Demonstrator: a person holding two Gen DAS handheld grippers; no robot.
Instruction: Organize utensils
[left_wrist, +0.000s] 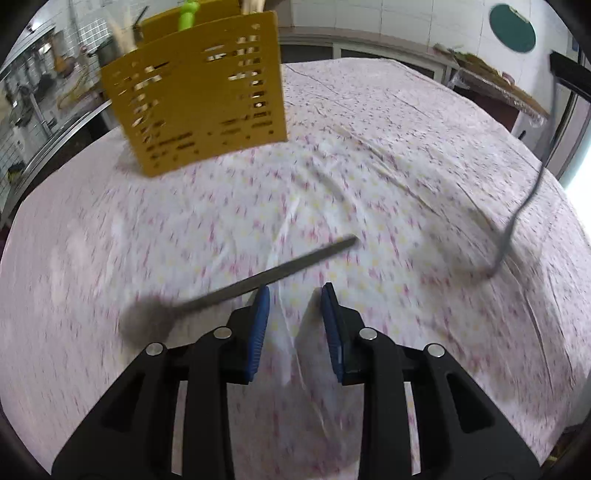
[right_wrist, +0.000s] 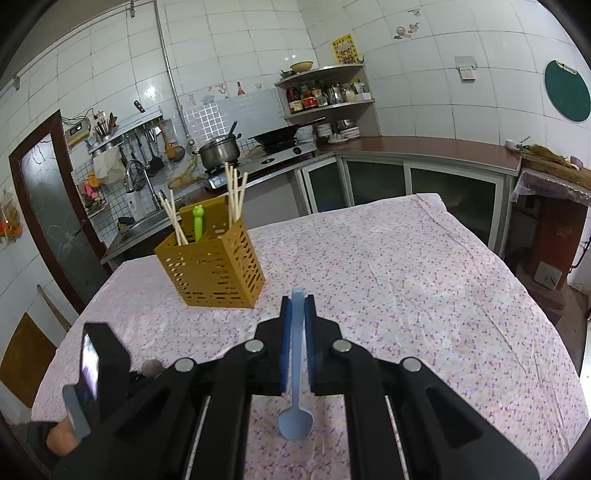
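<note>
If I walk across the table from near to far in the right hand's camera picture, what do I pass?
Blue spoon in the right gripper → yellow utensil holder with chopsticks and a green frog-topped utensil → kitchen counter.

Home kitchen: gas stove (right_wrist: 284, 153), pot (right_wrist: 218, 151), tiled walls (right_wrist: 424, 92)

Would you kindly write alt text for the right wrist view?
The right gripper clamps a light blue spoon by its handle, bowl hanging toward the camera. Ahead on the floral tablecloth stands a yellow utensil caddy holding chopsticks.
</note>
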